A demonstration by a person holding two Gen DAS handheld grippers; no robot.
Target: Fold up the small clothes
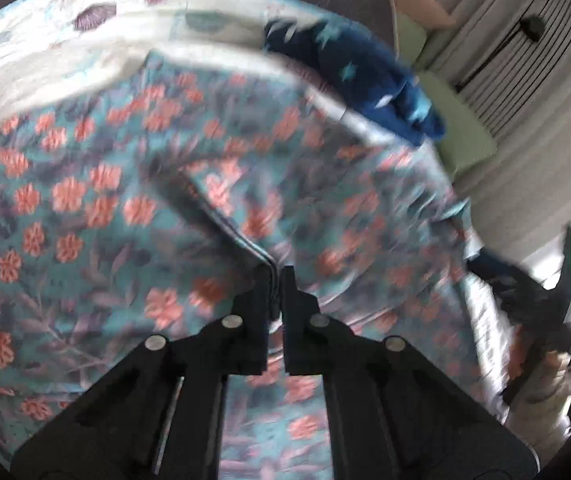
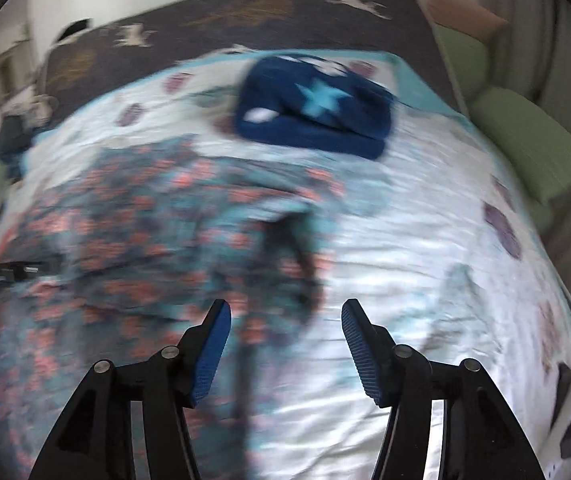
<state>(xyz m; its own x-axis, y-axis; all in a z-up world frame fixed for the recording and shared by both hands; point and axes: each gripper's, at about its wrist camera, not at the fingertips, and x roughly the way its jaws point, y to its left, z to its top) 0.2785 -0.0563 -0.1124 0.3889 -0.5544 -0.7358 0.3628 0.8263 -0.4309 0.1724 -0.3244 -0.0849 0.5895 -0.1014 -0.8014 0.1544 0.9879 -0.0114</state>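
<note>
Floral garment [image 2: 157, 216], teal with pink flowers, lies spread on the white leaf-print bedsheet [image 2: 425, 240]. One folded navy star garment [image 2: 313, 108] rests beyond it, near the dark blanket [image 2: 213, 20]. I count two green cushions [image 2: 529, 140] along the right edge. My left gripper [image 1: 275, 274] is pinching a fold of the floral cloth. My right gripper [image 2: 285, 320] is spread, with nothing between its pads.

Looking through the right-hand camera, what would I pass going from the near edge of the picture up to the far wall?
Right gripper, jaws apart with nothing between them → floral garment spread on the white bedspread → folded navy star-print garment → dark blanket with animal figures → wall.
</note>
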